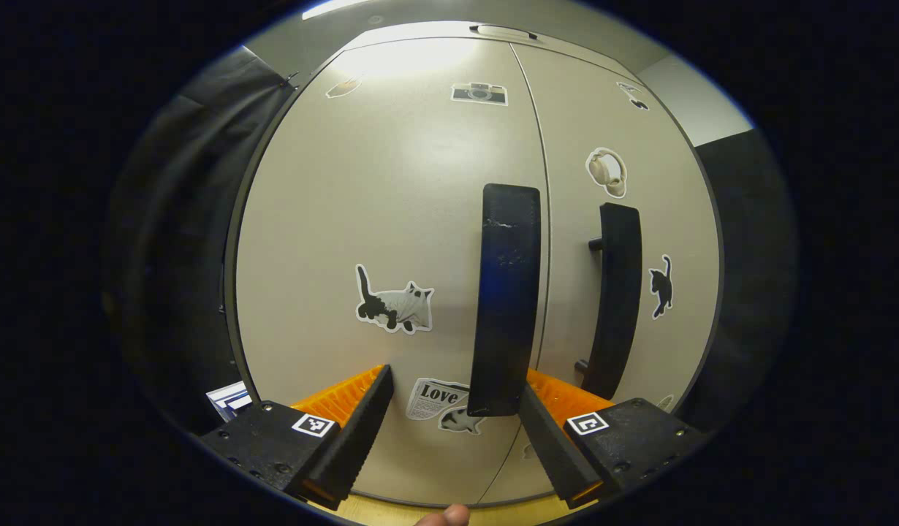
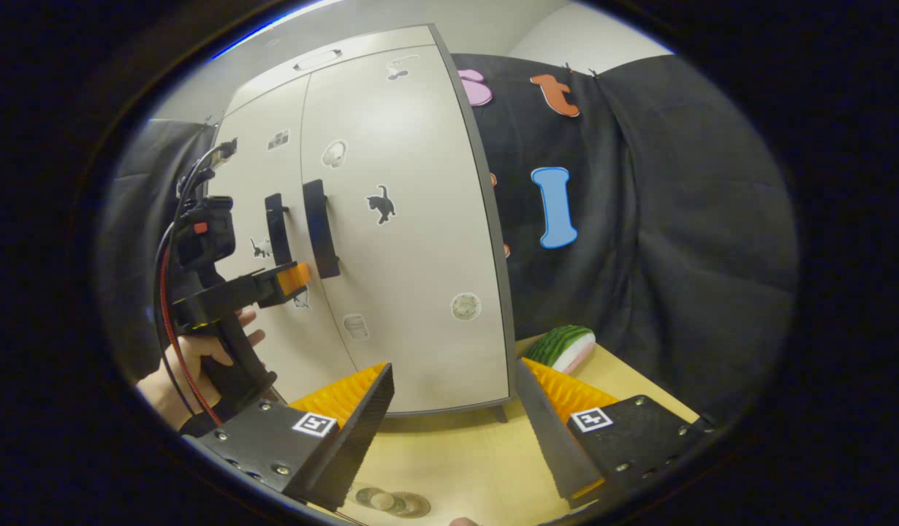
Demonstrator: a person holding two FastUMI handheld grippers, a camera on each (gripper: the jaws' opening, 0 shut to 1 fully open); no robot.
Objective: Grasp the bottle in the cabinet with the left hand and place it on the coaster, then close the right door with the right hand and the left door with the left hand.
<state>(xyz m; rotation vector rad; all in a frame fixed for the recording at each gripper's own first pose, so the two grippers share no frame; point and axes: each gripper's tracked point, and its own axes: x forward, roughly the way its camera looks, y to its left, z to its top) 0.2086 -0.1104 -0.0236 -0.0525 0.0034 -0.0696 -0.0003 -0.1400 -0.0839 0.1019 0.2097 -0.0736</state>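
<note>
The pale cabinet point(image 1: 391, 219) stands close in front in the left gripper view, with both doors shut along the middle seam. My left gripper point(image 1: 455, 409) is open, right up against the left door. The lower end of the left door's black handle point(image 1: 505, 292) lies between its fingers, close to the right one. The right door's handle point(image 1: 616, 299) is just beyond. In the right gripper view, a hand holds the left gripper point(image 2: 302, 280) at the two handles point(image 2: 319, 228). My right gripper point(image 2: 453, 398) hangs open over the wooden table point(image 2: 457, 453), back from the cabinet point(image 2: 406, 241).
A watermelon-slice toy point(image 2: 563, 348) lies on the table right of the cabinet, by the black cloth wall. A small round flat thing point(image 2: 388, 501) sits on the table at the bottom edge of the right gripper view, partly cut off. Stickers dot both doors.
</note>
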